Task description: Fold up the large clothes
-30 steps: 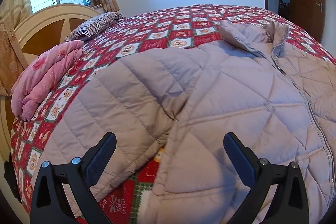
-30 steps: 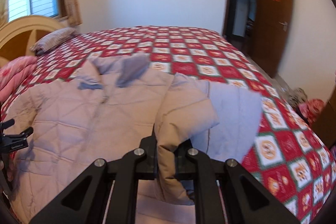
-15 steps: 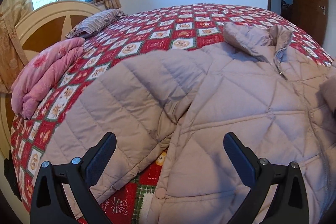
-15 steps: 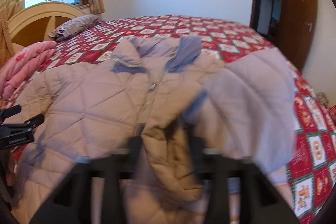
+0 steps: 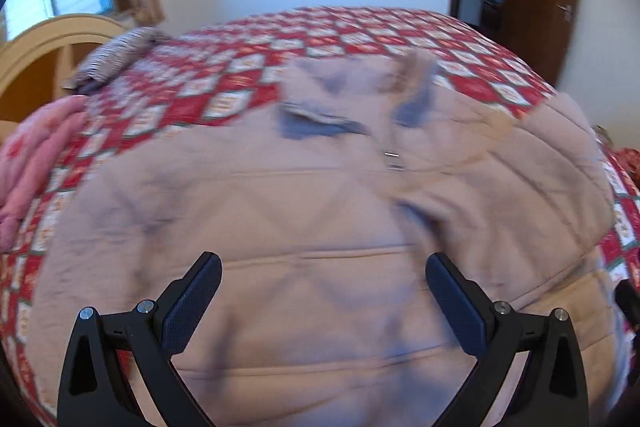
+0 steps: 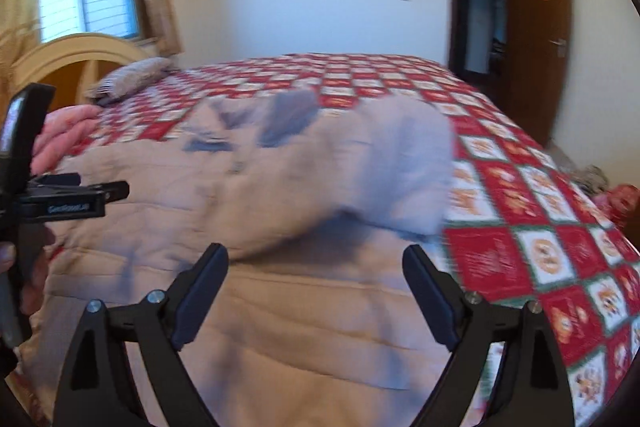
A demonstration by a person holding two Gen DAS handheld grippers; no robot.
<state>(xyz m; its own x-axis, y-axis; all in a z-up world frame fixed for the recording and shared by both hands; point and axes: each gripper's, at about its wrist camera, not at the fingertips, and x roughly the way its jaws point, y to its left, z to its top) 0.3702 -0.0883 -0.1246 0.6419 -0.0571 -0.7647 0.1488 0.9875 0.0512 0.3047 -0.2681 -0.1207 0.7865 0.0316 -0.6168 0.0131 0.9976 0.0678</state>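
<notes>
Beige quilted padded jacket (image 5: 320,227) lies spread front-up on the bed with the red-and-white checked patterned cover (image 5: 360,35), collar toward the far side, zip pull visible near the chest. Both frames motion-blurred. Left hand-held gripper (image 5: 323,297): black fingers spread wide, nothing between them, poised over the jacket's lower body; whether the pads touch the fabric, cannot tell. Right hand-held gripper (image 6: 315,293): jaws likewise wide apart and empty, above the jacket's hem region. Just beyond it, one sleeve (image 6: 380,179) lies folded across the jacket's front, its paler end toward the right-hand bed edge. Left gripper also shows at the left margin of the right wrist view. Striped pillow (image 5: 116,55) and pink folded blanket (image 5: 28,163) sit by the cream headboard (image 5: 52,39).
</notes>
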